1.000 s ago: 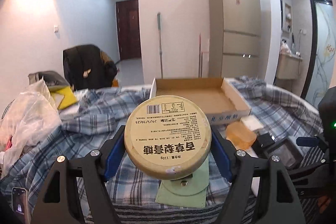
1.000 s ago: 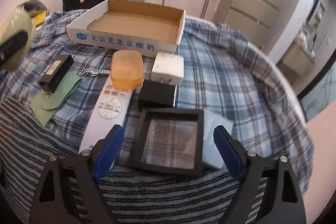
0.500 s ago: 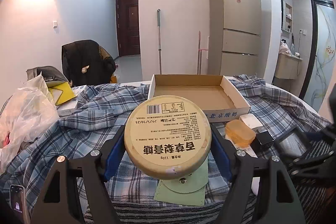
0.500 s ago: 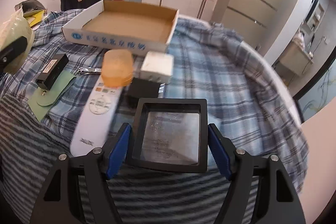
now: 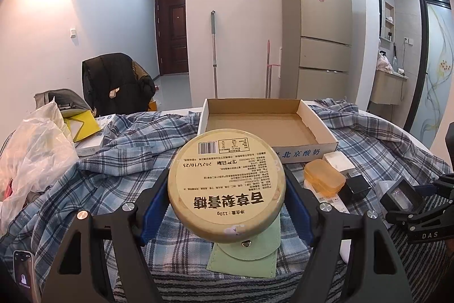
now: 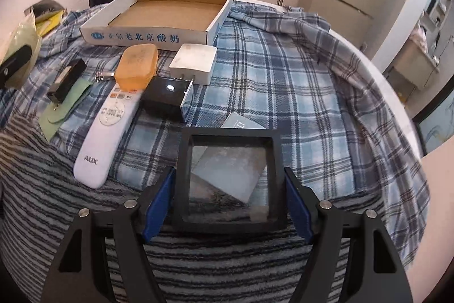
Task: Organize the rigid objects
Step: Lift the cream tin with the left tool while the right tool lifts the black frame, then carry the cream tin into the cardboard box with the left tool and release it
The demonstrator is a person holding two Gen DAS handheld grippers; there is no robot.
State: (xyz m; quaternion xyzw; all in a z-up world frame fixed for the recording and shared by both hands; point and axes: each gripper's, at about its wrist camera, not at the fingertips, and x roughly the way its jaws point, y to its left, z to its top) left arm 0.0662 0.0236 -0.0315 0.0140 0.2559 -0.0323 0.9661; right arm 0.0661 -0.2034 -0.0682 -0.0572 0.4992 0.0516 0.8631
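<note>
The cardboard tray sits open on a plaid cloth, its printed long side facing the cameras and running left to right.

Nearer than the tray, the right gripper has just closed its blue pads on the left and right edges of a square black frame with a clear window, held tilted with its face up. A pale card shows beyond and through it.

The left gripper clamps a round cream tin by its sides, printed face toward the camera, text upside down, in front of the tray's left half.

Between the grippers and the tray lie an orange soap case, a white charger, a black box and a white remote pointing toward the tray. The tray's floor is bare, and open cloth lies to its right.
</note>
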